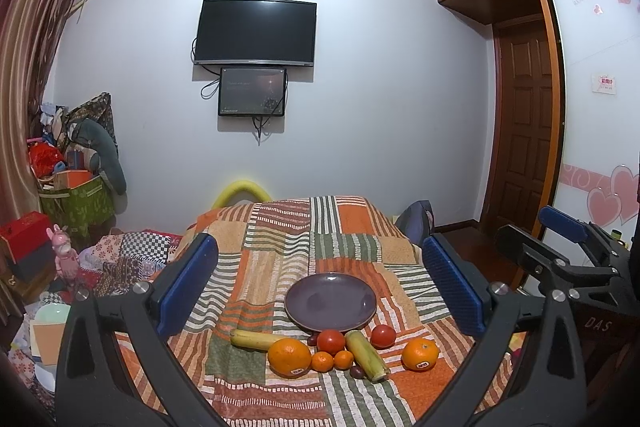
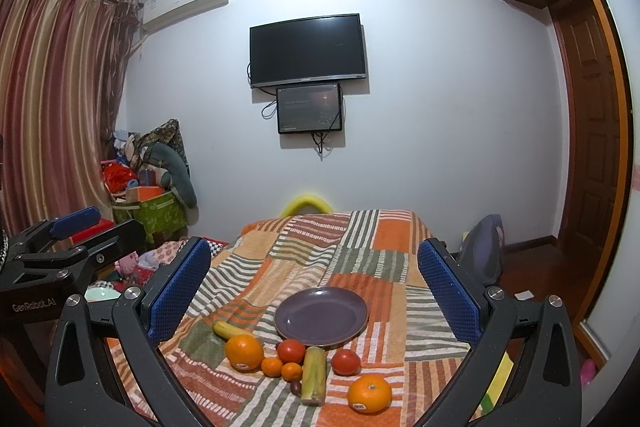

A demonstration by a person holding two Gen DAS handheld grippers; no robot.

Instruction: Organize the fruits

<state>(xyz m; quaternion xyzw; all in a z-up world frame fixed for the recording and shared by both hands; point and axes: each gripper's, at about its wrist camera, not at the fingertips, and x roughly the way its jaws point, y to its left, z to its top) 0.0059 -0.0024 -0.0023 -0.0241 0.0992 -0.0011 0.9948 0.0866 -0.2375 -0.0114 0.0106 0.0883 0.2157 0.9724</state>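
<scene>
An empty purple plate point(image 1: 330, 302) point(image 2: 321, 316) sits on a patchwork cloth. In front of it lie a banana point(image 1: 252, 339) point(image 2: 226, 329), two large oranges point(image 1: 289, 356) point(image 1: 420, 354) point(image 2: 244, 352) point(image 2: 369, 393), two tomatoes point(image 1: 331, 341) point(image 1: 383, 335) point(image 2: 291, 350) point(image 2: 345, 361), two small tangerines point(image 1: 322, 361) point(image 2: 272, 366), a green cane piece point(image 1: 367, 355) point(image 2: 313, 375) and dark small fruits point(image 1: 357, 371). My left gripper point(image 1: 320, 285) is open and empty above the fruits. My right gripper point(image 2: 314, 287) is open and empty, also held back from them.
The cloth-covered table point(image 1: 352, 223) ends at a white wall with a TV point(image 1: 256, 33). Clutter and a green box point(image 1: 76, 201) stand at the left. A wooden door point(image 1: 520, 131) and wardrobe are at the right. The right gripper shows in the left wrist view point(image 1: 560, 251).
</scene>
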